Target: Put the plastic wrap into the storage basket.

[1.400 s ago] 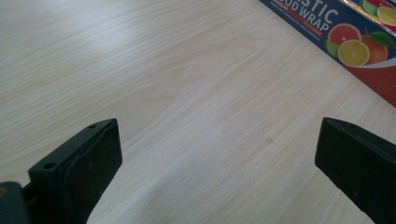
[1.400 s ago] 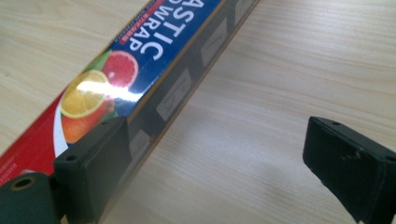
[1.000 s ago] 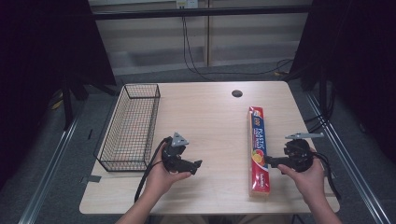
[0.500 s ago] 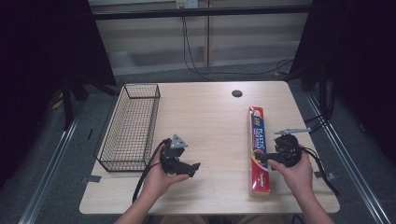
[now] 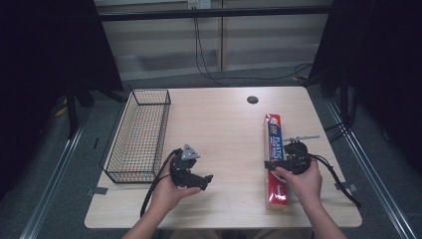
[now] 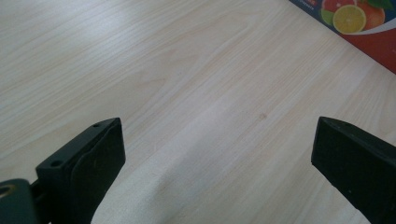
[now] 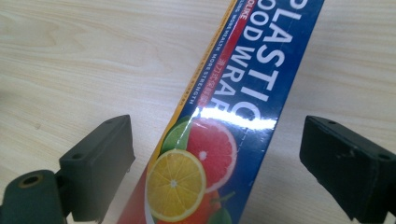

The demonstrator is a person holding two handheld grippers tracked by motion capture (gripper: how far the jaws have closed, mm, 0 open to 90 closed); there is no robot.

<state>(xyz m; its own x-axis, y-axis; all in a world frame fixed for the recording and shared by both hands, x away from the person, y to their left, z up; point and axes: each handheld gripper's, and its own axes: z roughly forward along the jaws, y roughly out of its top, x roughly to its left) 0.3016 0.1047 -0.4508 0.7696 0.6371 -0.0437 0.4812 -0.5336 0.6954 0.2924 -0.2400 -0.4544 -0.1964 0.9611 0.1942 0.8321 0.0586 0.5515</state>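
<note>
Right tool [image 7: 215, 163] open and just closing slightly, astride long blue-and-red cardboard plastic-wrap box [image 7: 233, 126] untouched on pale wooden bench [image 5: 219, 124]; left tool [image 6: 215, 177] open, empty.

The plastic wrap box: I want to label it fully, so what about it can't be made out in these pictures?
- Plastic wrap box: in the high view the right gripper and hand cover its middle; small print too small.
- Right gripper view: title cut off by the top edge.
- Left gripper view: the picture edge leaves a corner.
</note>
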